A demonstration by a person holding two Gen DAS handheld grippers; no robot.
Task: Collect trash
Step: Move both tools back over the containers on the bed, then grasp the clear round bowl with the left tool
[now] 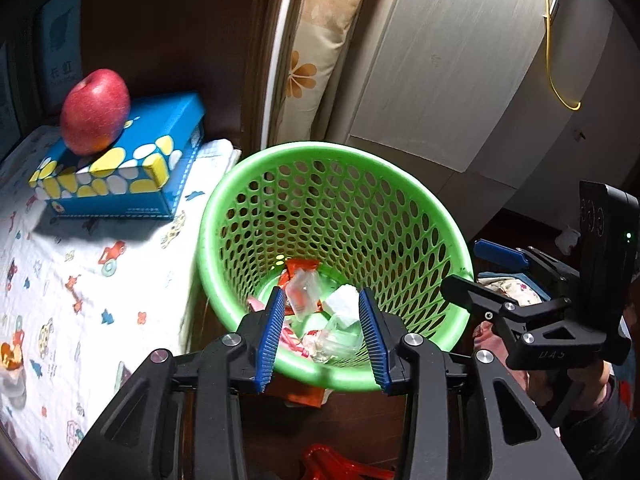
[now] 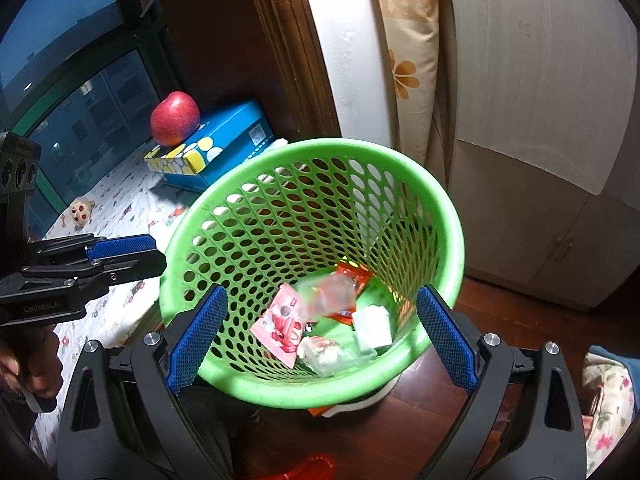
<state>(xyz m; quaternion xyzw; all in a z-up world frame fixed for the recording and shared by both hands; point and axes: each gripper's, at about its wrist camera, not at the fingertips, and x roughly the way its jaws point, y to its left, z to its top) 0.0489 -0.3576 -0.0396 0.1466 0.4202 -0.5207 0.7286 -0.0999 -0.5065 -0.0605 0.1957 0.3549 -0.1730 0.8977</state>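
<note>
trash (image 2: 320, 320) lies in the green bin (image 1: 224, 208) beside the bed; my left gripper (image 1: 322, 336) hangs released and empty over it, right gripper (image 2: 320, 338) wide apart. best to lift clear without nudging the rim.

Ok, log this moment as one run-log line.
left gripper: open, empty, over green basket | right gripper: open, empty | wrappers in basket | apple on tissue box
</note>
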